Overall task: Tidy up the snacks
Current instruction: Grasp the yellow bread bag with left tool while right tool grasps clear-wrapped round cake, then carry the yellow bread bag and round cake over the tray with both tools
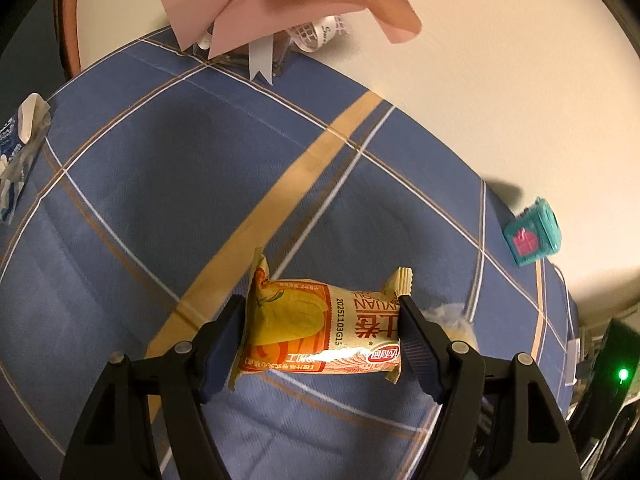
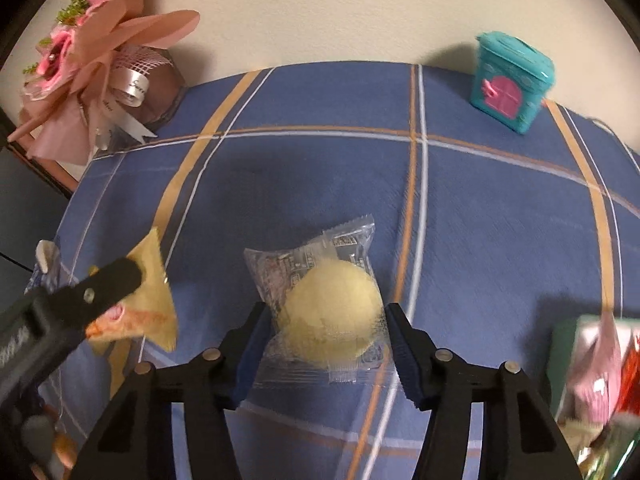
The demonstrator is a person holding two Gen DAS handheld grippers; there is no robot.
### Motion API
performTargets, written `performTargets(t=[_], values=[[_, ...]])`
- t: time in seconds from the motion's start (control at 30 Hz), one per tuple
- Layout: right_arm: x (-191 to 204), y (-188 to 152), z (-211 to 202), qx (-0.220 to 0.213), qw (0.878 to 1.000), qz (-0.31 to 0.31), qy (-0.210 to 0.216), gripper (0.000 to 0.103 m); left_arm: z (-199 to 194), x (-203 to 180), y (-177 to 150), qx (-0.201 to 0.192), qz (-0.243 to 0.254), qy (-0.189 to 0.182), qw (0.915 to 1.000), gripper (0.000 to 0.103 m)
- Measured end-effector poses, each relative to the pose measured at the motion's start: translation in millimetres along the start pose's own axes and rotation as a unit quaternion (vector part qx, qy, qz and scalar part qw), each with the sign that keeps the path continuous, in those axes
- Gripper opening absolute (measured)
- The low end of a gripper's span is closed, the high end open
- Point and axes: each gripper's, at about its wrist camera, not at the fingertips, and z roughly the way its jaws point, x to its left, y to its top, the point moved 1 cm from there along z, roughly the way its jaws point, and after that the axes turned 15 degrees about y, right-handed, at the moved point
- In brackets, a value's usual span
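Pink bouquet [image 2: 80, 72] and teal box [image 2: 512, 84] on plaid cloth [image 2: 320, 168].

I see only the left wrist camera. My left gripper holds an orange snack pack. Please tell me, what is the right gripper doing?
Observer: The right gripper has its fingers on both sides of a round pale cake in a clear wrapper.
Operator: Is there a place for snacks near it?
Observer: At the right edge of the right wrist view stands a green container with pink and red packets in it; it is blurred.
Operator: Are my two grippers far apart?
Observer: No. The left gripper with the orange snack pack appears just left of the cake.
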Motion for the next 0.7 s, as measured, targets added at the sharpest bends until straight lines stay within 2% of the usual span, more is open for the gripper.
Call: performTargets(t=[0.17, 0.43, 0.7], values=[[-2, -26, -18, 0.005, 1.000, 0.005, 0.005, 0.059, -17, 1, -16, 0.015, -0.008, -0.013, 0.9998, 0.076], [2, -65, -33, 0.024, 1.000, -0.008, -0.008, 0.059, -36, 3, -41, 0.025, 0.010, -0.005, 0.9996, 0.076], [17, -72, -16, 0.042, 0.997, -0.049, -0.047, 0.058, -34, 13, -56, 0.044, 0.012, 0.006, 0.9990, 0.076]])
